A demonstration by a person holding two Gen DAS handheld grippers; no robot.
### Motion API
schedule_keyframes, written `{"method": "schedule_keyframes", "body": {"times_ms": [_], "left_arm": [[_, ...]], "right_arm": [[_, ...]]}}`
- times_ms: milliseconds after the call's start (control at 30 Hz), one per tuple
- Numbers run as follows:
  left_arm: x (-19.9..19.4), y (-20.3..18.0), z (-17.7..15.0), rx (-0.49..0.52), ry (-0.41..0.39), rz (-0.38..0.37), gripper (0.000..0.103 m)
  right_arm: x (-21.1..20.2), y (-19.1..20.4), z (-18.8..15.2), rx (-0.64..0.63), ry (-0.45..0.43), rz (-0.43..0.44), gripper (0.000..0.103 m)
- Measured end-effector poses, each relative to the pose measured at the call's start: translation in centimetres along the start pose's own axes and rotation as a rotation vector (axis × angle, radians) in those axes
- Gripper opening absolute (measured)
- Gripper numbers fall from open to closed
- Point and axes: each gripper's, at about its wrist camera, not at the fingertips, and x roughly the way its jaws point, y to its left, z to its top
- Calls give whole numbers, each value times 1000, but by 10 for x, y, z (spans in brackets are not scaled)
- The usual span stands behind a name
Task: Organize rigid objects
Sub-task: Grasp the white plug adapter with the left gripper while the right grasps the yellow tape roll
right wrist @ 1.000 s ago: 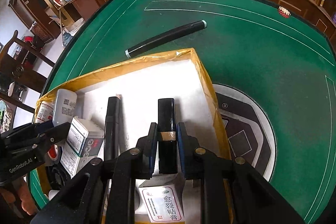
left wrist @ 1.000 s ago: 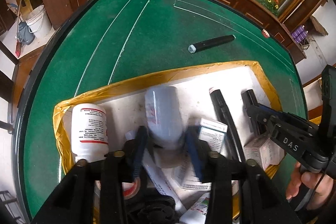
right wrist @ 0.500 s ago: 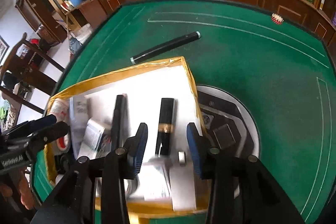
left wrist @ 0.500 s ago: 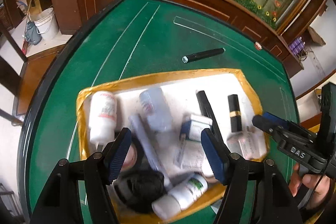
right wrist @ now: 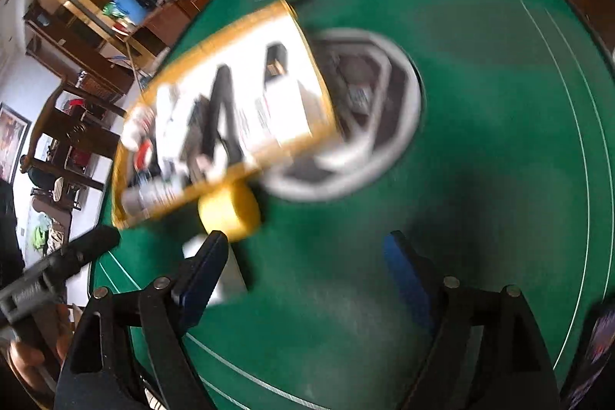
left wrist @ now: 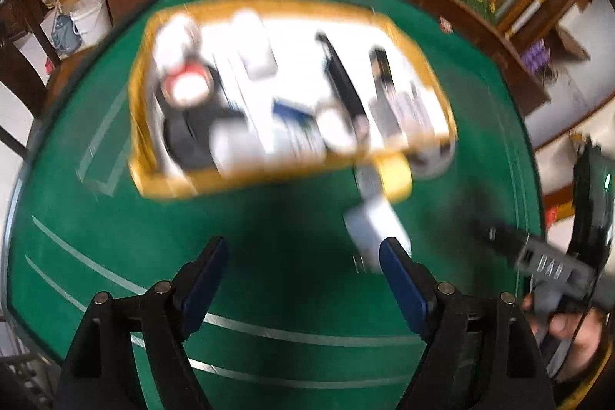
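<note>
Left gripper — blue-padded jaws opening, only smooth green felt between them. Right gripper opening too, nothing pinched. Ahead of both sits the shallow rectangular tray, yellow-taped rim, white floor, crowded with blurred bottles, cartons and slim black tubes. Just this side of its near edge — a chunky yellow tape roll and a pale box on the felt.

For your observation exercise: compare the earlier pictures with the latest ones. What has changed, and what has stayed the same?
Both grippers let go and pulled back from the tray: the left gripper released the white bottle, the right gripper the black tube. Both jaws are opening, with nothing between them. The tray and its contents stayed on the green table.
</note>
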Motion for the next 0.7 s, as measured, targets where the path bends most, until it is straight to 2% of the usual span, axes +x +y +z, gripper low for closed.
{"method": "schedule_keyframes", "body": {"times_ms": [100, 200, 367, 700], "left_arm": [[11, -11, -24, 2, 48, -15, 84], [16, -21, -37, 23, 62, 10, 84], [12, -30, -36, 59, 30, 58, 84], [18, -43, -19, 71, -6, 42, 84]], "right_arm": [[-5, -4, -14, 7, 4, -21, 86], [-13, -5, -19, -3, -7, -30, 88], [-26, -8, -23, -23, -32, -39, 90], [-37, -4, -21, -49, -56, -75, 92]]}}
